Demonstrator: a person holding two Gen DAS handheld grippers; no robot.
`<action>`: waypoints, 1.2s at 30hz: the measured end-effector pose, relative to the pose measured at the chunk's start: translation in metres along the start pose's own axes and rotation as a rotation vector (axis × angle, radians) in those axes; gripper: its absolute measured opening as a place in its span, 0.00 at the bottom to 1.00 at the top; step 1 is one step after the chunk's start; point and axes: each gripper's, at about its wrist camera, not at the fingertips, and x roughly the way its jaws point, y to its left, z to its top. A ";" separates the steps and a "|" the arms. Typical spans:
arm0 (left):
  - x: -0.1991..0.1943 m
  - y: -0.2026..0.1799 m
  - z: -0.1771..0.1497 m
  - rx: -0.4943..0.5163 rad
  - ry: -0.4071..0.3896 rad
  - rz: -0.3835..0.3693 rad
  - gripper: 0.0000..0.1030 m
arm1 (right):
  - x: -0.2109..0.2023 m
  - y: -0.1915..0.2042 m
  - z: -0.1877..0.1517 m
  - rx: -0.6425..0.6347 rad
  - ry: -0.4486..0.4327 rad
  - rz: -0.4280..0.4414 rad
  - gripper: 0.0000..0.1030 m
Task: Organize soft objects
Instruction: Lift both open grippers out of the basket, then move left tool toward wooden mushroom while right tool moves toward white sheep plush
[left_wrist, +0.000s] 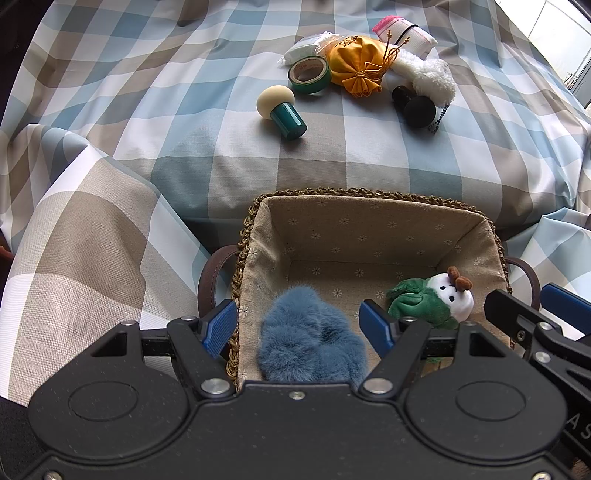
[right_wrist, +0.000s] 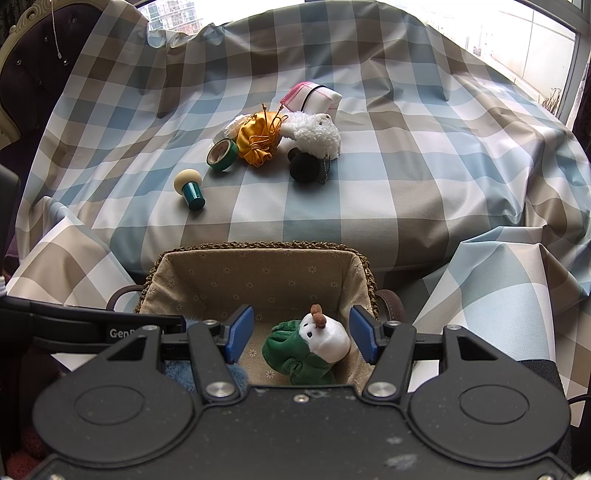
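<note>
A woven basket (left_wrist: 369, 194) with a beige floral lining stands close in front, also in the right wrist view (right_wrist: 258, 246). In it lie a fluffy blue plush (left_wrist: 310, 336) and a green-and-white plush toy (left_wrist: 432, 299) (right_wrist: 314, 347). My left gripper (left_wrist: 299, 325) is open above the blue plush, not touching it. My right gripper (right_wrist: 301, 334) is open above the green-and-white toy, empty. Farther off on the checked cloth lie a yellow drawstring pouch (left_wrist: 354, 66) (right_wrist: 256, 142), a white fluffy plush (left_wrist: 428, 75) (right_wrist: 316, 134) and a pink-edged white cloth roll (left_wrist: 402, 31) (right_wrist: 314, 98).
Also on the cloth are a green tape roll (left_wrist: 309, 74) (right_wrist: 221, 154), a cream puff on a teal handle (left_wrist: 282, 110) (right_wrist: 190, 188), a black puff (left_wrist: 415, 107) (right_wrist: 303, 166) and a wrapped white packet (left_wrist: 303, 50). Cloth folds rise left and right of the basket.
</note>
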 end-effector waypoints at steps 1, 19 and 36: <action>0.000 0.000 0.000 0.000 0.000 0.000 0.69 | 0.000 0.000 0.000 0.000 0.000 0.000 0.56; 0.000 -0.001 0.001 -0.001 0.000 0.001 0.69 | -0.001 -0.001 0.003 0.017 -0.004 -0.003 0.57; -0.004 -0.006 0.015 0.034 0.004 0.009 0.69 | 0.004 -0.011 0.017 0.057 0.006 0.000 0.57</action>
